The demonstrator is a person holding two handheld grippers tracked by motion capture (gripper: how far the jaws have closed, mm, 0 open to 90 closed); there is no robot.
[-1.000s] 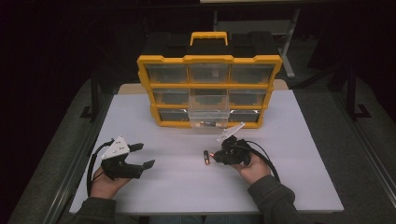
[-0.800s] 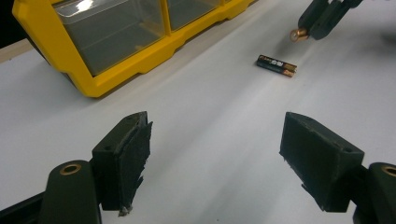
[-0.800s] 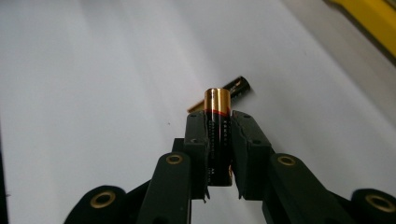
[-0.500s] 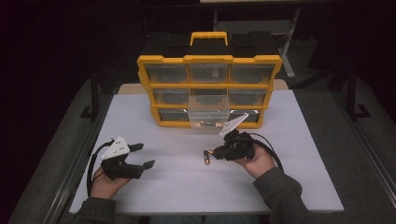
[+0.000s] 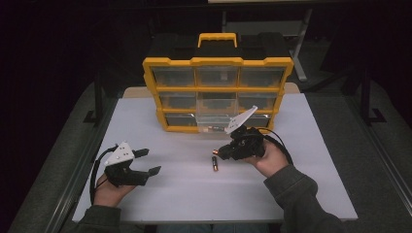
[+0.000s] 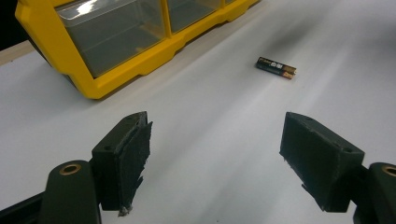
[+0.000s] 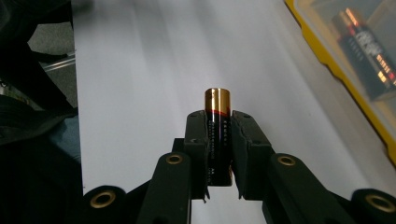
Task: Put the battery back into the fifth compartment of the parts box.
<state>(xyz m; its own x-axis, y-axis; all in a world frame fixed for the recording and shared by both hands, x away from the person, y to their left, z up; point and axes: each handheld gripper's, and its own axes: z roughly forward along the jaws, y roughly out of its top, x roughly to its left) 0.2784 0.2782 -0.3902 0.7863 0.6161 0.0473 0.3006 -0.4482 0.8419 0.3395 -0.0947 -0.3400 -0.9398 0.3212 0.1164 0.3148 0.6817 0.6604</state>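
R gripper (image 7: 218, 140) fingers clamp a black AA battery (image 7: 218, 126), gold end out, above white desk (image 5: 301, 145); label too blurred to read. L gripper (image 6: 217, 158) fingers wide, empty. 2nd battery (image 5: 214, 163) lies on desk near yellow organizer (image 5: 217, 63).

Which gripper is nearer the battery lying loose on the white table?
Right. The right gripper, shut on another battery, hangs just above the loose battery; the left gripper sits open, well off to its left.
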